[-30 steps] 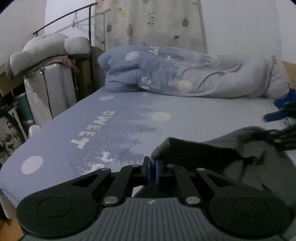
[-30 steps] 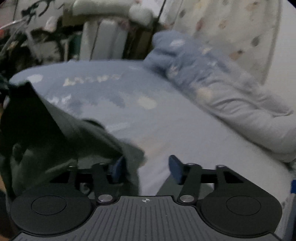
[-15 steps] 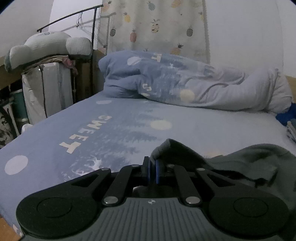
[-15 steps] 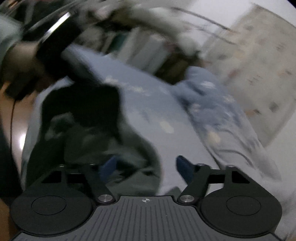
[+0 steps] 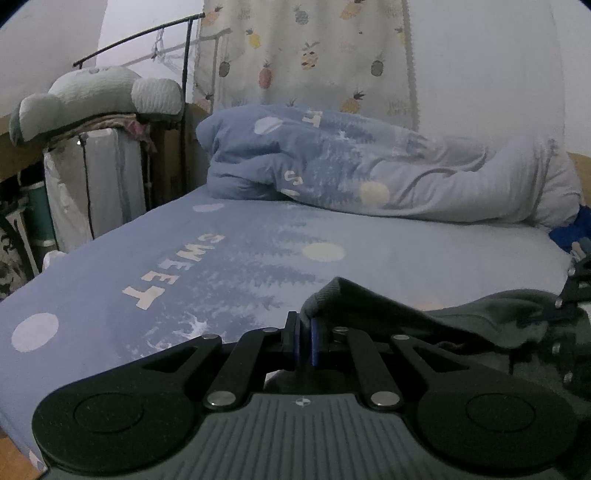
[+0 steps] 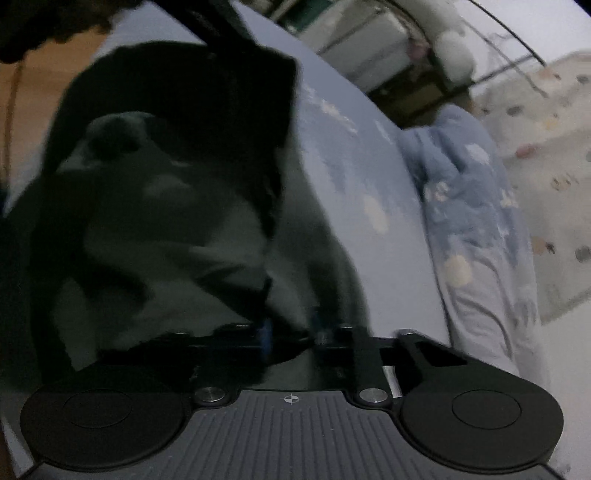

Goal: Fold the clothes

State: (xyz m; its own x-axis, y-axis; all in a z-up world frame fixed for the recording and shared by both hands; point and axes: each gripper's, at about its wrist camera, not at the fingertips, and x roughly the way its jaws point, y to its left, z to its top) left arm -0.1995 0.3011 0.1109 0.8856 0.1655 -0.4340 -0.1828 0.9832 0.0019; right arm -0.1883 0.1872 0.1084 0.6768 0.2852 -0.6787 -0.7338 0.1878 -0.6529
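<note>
Left wrist view: the left gripper (image 5: 303, 341) is pinched nearly flat, its blue pads (image 5: 314, 341) pressing a fold of the dark grey garment (image 5: 461, 317). The pinch sits on a raised corner or edge of the cloth, which peaks just above the fingers and then runs away to the right, low over the bed (image 5: 258, 258). Holding an edge like this reads as an anchor: one end of the garment is kept fixed while the other end gets picked up. The bed's blue printed sheet is bare ahead of the gripper, probably the room kept for laying the garment out. A rumpled duvet (image 5: 369, 170) is bunched at the far end, well clear of the work. At the right edge a dark mechanism is partly in view, most likely the right gripper (image 5: 576, 280), down at the garment's far side.

Right wrist view: the picture is tilted and blurred. The right gripper (image 6: 290, 334) is closing, with a narrow gap left between the fingers, and the garment (image 6: 166, 221) is bunched right at them. Cloth lies between the jaws, but blur hides whether the pads (image 6: 264, 336) press it yet. The garment spreads up and left from here as a crumpled dark heap on the bed (image 6: 351, 166). Near the top a dark bar meets the far edge of the cloth, apparently the left gripper (image 6: 221, 33).

With two separated grips, the cloth could be lifted and pulled straight before any fold, so I judge the folding proper has not begun.
</note>
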